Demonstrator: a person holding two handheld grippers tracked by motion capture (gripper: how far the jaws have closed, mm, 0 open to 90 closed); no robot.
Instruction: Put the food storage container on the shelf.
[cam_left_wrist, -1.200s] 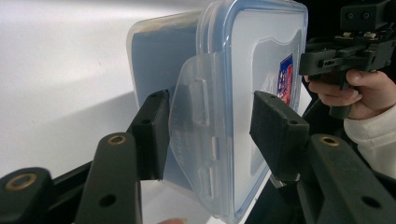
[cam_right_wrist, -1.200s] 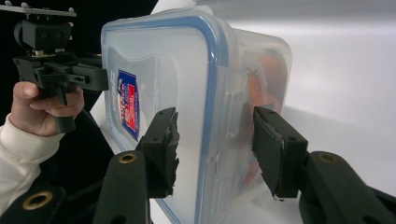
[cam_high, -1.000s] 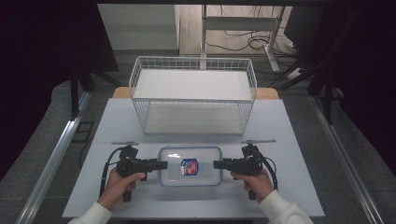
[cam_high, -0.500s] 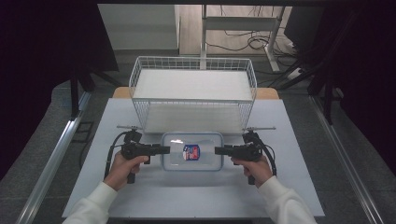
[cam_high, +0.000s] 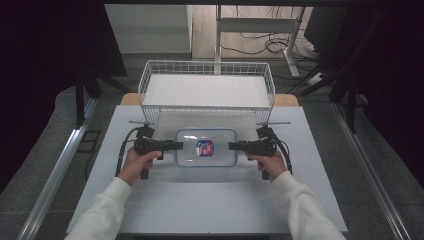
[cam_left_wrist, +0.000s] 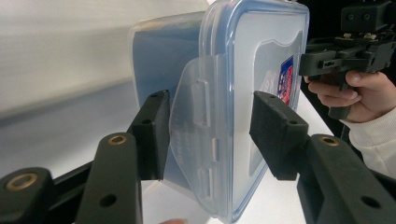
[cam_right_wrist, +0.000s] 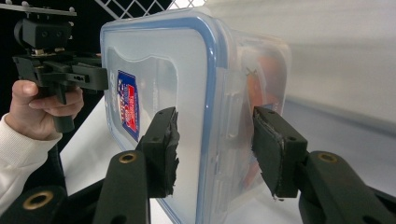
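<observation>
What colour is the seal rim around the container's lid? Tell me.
Blue, around the clear lid; clearest in the right gripper view.

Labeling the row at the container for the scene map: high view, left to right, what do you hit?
Left black two-jaw tongs → clear rectangular plastic container with blue-rimmed lid → red-and-blue label sticker on that lid → right black two-jaw tongs.

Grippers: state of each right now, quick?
Left gripper: open, jaws straddling the box's side latch with visible gaps.
Right gripper: jaws at the box's opposite latch; whether they clamp it cannot be told.
</observation>
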